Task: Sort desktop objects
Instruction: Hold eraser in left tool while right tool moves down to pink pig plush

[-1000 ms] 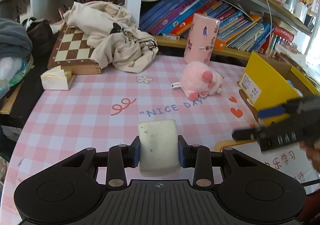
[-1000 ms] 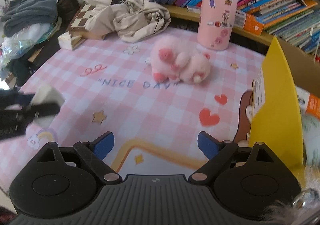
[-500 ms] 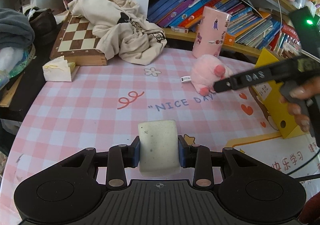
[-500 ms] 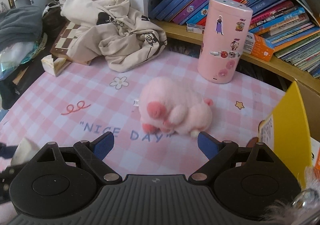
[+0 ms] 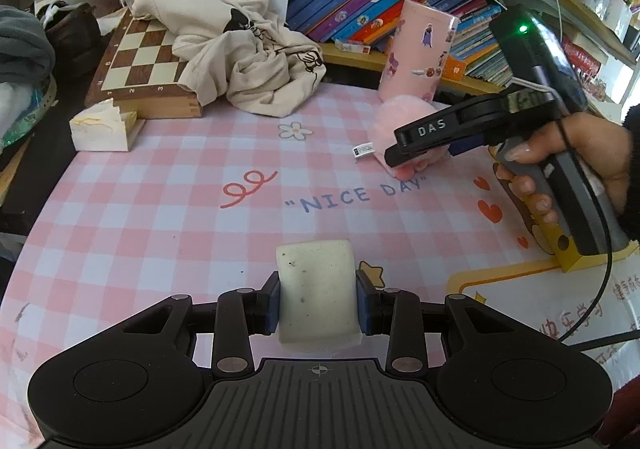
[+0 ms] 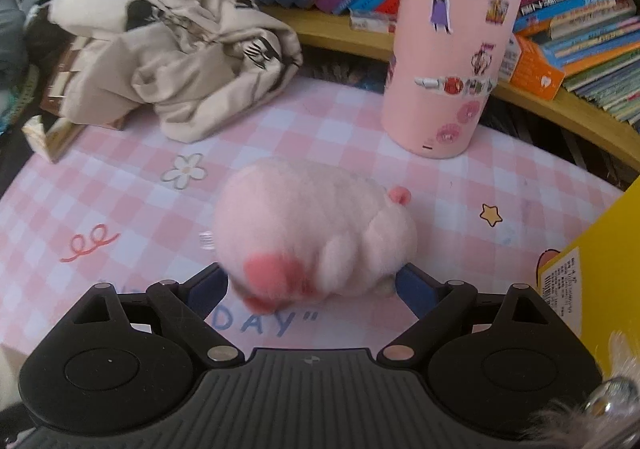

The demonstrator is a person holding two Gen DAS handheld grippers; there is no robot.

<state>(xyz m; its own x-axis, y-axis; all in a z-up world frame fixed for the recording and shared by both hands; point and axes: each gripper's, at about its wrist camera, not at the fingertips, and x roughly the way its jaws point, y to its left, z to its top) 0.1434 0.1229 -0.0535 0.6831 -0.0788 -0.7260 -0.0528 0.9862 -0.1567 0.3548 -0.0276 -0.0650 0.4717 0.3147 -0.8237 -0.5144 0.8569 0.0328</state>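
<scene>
On the pink checked tablecloth (image 5: 132, 217), printed "NICE DAY", things lie scattered in front of a shelf of leaning books (image 5: 372, 1). Biggest is the cream cloth (image 5: 232, 37), heaped partly over a wooden chessboard box (image 5: 140, 65) at the back left. At the right edge stands a yellow cardboard box (image 6: 596, 281); what it holds I cannot make out from here, beyond a bit of fur at the corner of the right wrist view. A tall pink canister (image 6: 448, 49) covered in stickers stands upright by the shelf, closed, so its contents are hidden. Just in front of it lies the pink plush toy (image 6: 312, 233) on its side. A small torn white carton (image 5: 104, 125) sits beside the chessboard box; whether anything is in it I cannot tell.

The right gripper (image 6: 312, 285), in the person's right hand (image 5: 576, 157), has its jaws spread wide on either side of the plush toy's near end; the blue pads look just clear of the fur, though blur makes contact hard to judge. The left gripper (image 5: 318, 301) is clamped on a white sponge block (image 5: 316, 289), pads pressing both its sides, holding it above the cloth at the near edge.
</scene>
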